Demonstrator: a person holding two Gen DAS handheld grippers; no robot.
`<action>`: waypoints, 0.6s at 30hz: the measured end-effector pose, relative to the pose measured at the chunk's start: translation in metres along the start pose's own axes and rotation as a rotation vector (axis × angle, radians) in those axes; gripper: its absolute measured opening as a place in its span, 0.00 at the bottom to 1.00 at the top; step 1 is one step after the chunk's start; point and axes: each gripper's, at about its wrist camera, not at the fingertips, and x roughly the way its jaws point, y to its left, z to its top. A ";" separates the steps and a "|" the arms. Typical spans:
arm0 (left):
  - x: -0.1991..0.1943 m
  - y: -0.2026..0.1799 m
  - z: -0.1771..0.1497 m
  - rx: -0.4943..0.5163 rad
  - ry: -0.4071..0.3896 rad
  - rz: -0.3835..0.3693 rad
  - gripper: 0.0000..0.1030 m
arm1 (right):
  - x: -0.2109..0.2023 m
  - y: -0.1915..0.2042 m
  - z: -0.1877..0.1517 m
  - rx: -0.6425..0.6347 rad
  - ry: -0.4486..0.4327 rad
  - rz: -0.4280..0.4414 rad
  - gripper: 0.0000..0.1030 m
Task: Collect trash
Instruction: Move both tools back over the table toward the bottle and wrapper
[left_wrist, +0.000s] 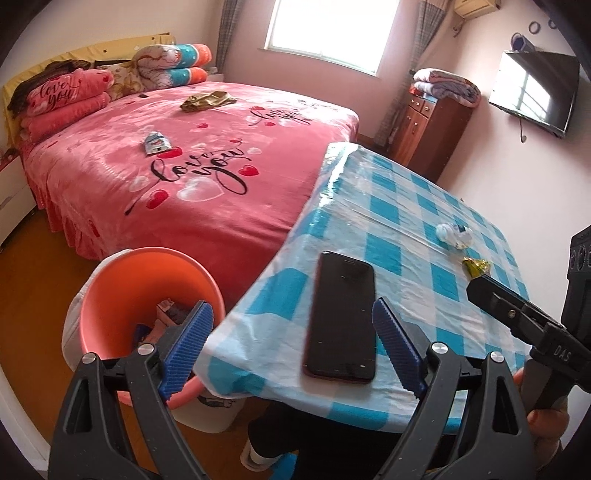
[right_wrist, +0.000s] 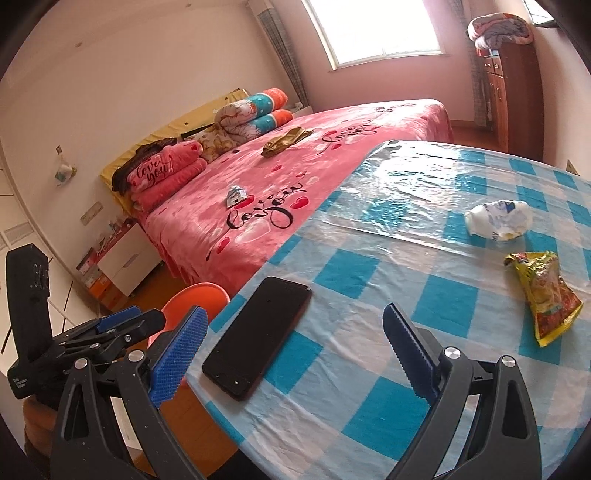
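An orange trash bin (left_wrist: 110, 280) stands on the floor left of the checked table (left_wrist: 399, 221) and holds some wrappers; its rim shows in the right wrist view (right_wrist: 195, 291). On the table lie a crumpled white wrapper (right_wrist: 498, 219) (left_wrist: 452, 234) and a yellow snack packet (right_wrist: 546, 295) (left_wrist: 476, 266). A small blue-white wrapper (left_wrist: 157, 142) (right_wrist: 236, 195) and a gold wrapper (left_wrist: 208, 99) (right_wrist: 286, 146) lie on the pink bed. My left gripper (left_wrist: 291, 347) is open and empty, over the table's near edge. My right gripper (right_wrist: 295, 354) is open and empty above the table, left of the yellow packet.
A black phone (left_wrist: 343, 317) (right_wrist: 258, 332) lies on the table near its front edge, between the fingers in both views. The pink bed (left_wrist: 184, 177) is beyond the bin. A wooden cabinet (left_wrist: 428, 122) and a wall TV (left_wrist: 535, 92) are at the right.
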 end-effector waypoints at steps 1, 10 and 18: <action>0.000 -0.003 0.000 0.004 0.003 -0.005 0.86 | -0.001 -0.003 0.000 0.004 -0.001 -0.001 0.92; 0.004 -0.041 0.003 0.069 0.012 -0.040 0.86 | -0.013 -0.028 -0.006 0.028 -0.029 -0.028 0.92; 0.011 -0.070 0.005 0.110 0.028 -0.050 0.86 | -0.024 -0.057 -0.008 0.058 -0.050 -0.043 0.92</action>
